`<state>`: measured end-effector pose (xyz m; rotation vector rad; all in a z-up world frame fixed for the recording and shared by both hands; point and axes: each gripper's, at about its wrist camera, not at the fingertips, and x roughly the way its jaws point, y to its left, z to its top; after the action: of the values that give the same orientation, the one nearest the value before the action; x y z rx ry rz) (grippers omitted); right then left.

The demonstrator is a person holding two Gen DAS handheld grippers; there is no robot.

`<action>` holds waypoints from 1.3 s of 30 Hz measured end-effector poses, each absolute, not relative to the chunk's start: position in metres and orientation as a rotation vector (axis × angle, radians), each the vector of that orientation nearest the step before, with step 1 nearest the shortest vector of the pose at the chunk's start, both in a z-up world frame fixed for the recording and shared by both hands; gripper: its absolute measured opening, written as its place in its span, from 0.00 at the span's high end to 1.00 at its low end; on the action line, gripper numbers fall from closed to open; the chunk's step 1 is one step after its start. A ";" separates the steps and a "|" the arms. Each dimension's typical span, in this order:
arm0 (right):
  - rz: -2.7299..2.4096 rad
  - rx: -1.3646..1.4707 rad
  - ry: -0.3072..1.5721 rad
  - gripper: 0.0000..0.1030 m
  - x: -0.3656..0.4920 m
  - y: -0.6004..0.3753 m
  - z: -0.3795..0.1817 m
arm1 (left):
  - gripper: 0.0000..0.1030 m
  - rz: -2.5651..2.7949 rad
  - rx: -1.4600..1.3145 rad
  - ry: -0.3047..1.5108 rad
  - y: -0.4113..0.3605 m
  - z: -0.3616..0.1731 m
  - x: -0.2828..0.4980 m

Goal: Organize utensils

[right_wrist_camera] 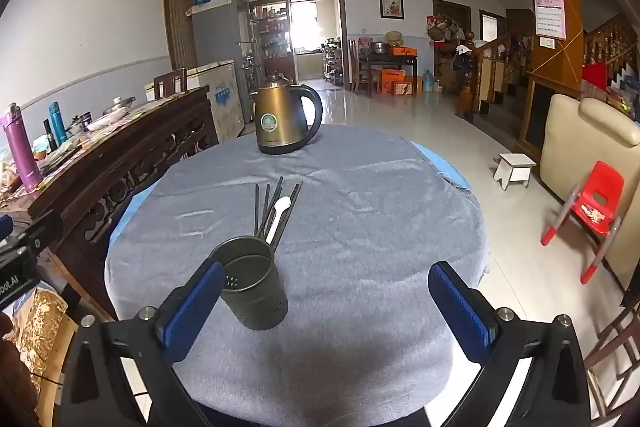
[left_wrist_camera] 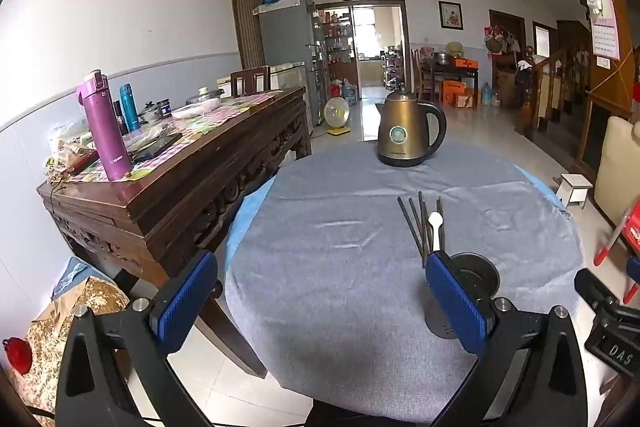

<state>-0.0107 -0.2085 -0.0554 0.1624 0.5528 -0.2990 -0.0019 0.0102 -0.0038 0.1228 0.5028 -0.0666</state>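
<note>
Dark metal cylindrical holder (right_wrist_camera: 252, 287) at frame centre empty; black chopsticks (right_wrist_camera: 276, 207), white plastic spoon (right_wrist_camera: 279, 213) loose above it; left gripper (left_wrist_camera: 320, 307), right gripper (right_wrist_camera: 326, 311) spread, holding nothing.

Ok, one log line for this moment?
left hand-held gripper open | right hand-held gripper open | chopsticks, spoon on table | holder empty

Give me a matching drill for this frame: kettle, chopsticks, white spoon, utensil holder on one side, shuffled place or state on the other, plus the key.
Things:
1. bronze electric kettle
2. black chopsticks
3. white spoon
4. grey utensil holder

Places or states:
A. lies among the dark sticks on the grey tablecloth
B. stands upright and empty, nearest the cameras
C. stands at the far edge of the round table
D. lie fanned out flat, just beyond the canister

Pairs: 1-C, 2-D, 3-A, 4-B
</note>
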 end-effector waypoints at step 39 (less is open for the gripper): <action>-0.273 0.147 0.534 0.00 -0.020 -0.207 -0.055 | 0.00 -0.091 0.160 0.510 -0.001 -0.009 -0.008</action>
<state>-0.0198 -0.2071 -0.0554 0.1472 0.5344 -0.2731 -0.0082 -0.0013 -0.0088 0.1595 0.5098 -0.0909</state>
